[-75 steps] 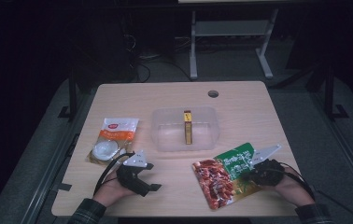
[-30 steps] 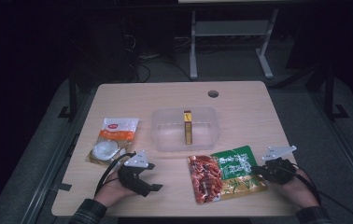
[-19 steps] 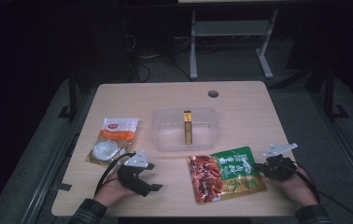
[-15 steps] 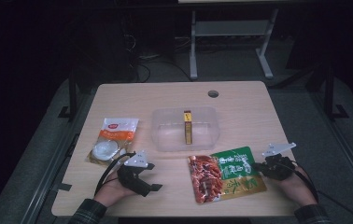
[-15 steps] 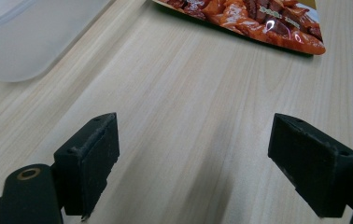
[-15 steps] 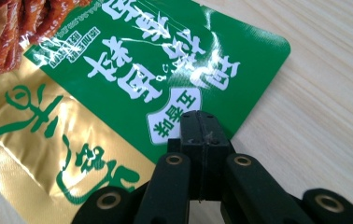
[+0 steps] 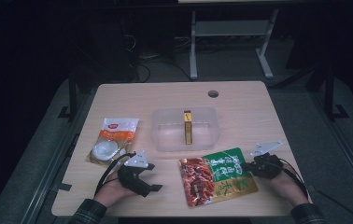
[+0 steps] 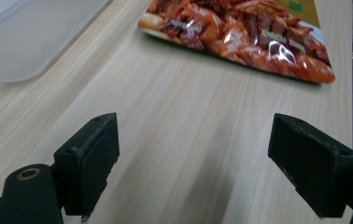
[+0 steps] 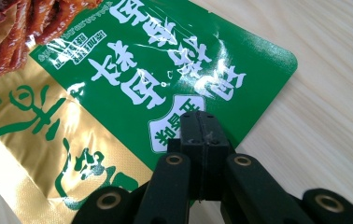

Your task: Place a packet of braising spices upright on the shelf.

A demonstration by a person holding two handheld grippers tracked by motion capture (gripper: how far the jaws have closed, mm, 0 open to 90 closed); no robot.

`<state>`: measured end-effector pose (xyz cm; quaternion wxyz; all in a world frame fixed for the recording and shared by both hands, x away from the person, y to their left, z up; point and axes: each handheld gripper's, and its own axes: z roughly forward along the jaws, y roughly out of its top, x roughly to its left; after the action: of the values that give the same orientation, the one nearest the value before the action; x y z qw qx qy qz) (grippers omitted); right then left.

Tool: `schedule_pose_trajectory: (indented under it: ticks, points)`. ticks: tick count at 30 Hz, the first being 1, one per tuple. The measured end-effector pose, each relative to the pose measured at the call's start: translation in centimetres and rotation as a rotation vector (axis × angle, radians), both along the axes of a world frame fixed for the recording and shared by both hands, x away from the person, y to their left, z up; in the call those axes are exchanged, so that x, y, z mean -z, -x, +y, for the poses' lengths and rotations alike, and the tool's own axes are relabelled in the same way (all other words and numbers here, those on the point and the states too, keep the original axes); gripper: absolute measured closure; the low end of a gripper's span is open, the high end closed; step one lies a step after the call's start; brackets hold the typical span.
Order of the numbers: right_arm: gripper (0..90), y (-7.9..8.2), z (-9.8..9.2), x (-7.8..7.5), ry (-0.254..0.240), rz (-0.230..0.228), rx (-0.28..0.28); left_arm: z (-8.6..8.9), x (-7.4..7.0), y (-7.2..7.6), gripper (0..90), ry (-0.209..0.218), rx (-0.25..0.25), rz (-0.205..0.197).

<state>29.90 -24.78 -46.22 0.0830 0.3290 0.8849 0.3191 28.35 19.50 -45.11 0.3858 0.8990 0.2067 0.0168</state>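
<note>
Currently, right tool (image 7: 247, 166), lower right of the high view, has jaws fully closed above the snack pouch (image 7: 217, 176), gripping nothing; left tool (image 7: 158, 187) gapes wide, empty, on the tabletop (image 7: 165, 95).

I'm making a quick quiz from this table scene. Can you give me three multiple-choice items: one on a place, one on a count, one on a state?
1. Where does the yellow box lie?
A. in the clear tub
B. on the snack bag
C. by the table's hole

2. How many food bags lie on the table?
A. one
B. two
C. four

3. How do the left gripper's jaws stand?
A. shut on the tub
B. shut on nothing
C. wide open over bare wood

Answers:
1. A, the high view shows the box inside the tub's walls.
2. B, the snack bag and a white-and-orange bag at the left.
3. C, the left gripper view shows a wide gap with only wood between them.
</note>
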Motion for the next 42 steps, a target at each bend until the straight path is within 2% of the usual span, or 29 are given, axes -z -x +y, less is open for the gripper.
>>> schedule_pose_trajectory:
  ticks: [9, 12, 23, 29, 30, 34, 36, 37, 39, 41, 42]
  points:
    - [90.0, -0.1, 2.6, -0.1, -0.002, 0.012, -0.078, 0.0, -0.1, 0.0, 16.1, 0.006, 0.003, -0.004]
    - [90.0, -0.1, 4.1, -0.1, 0.000, 0.009, -0.125, -0.1, -0.1, 0.0, 16.0, 0.017, -0.001, 0.000]
    - [90.0, -0.2, 8.0, 0.0, -0.023, 0.019, -0.217, -0.2, -0.2, 0.0, 16.0, 0.031, 0.002, 0.001]
    - [90.0, -0.1, 10.5, 0.0, -0.022, 0.008, -0.296, -0.9, 0.1, -0.1, 14.3, 0.006, 0.011, 0.017]
    - [90.0, -0.1, 10.7, 0.0, -0.014, -0.006, -0.307, -1.0, 0.2, -0.1, 13.7, 0.011, 0.007, 0.016]
    - [90.0, 0.0, 11.4, -0.1, 0.003, -0.018, -0.325, -1.3, 0.2, -0.3, 13.2, 0.017, 0.009, 0.014]
    - [89.7, 0.1, 11.1, -0.4, -0.027, -0.031, -0.317, -1.5, 0.1, -0.5, 13.2, 0.003, 0.016, 0.008]
    - [85.1, 0.3, 10.7, -0.8, -0.065, -0.022, -0.296, -1.7, 0.2, -0.5, 13.2, 0.009, 0.010, 0.018]
    - [77.5, 0.4, 10.3, -1.3, -0.104, -0.019, -0.274, -2.0, 0.3, -0.8, 13.0, -0.001, 0.018, 0.019]
    - [62.8, 0.8, 9.7, -1.6, -0.130, -0.039, -0.240, -2.3, 0.5, -0.9, 12.8, -0.009, 0.018, 0.031]
    - [59.6, 0.9, 9.4, -1.6, -0.131, -0.048, -0.223, -2.4, 0.7, -1.0, 12.8, -0.014, 0.022, 0.036]
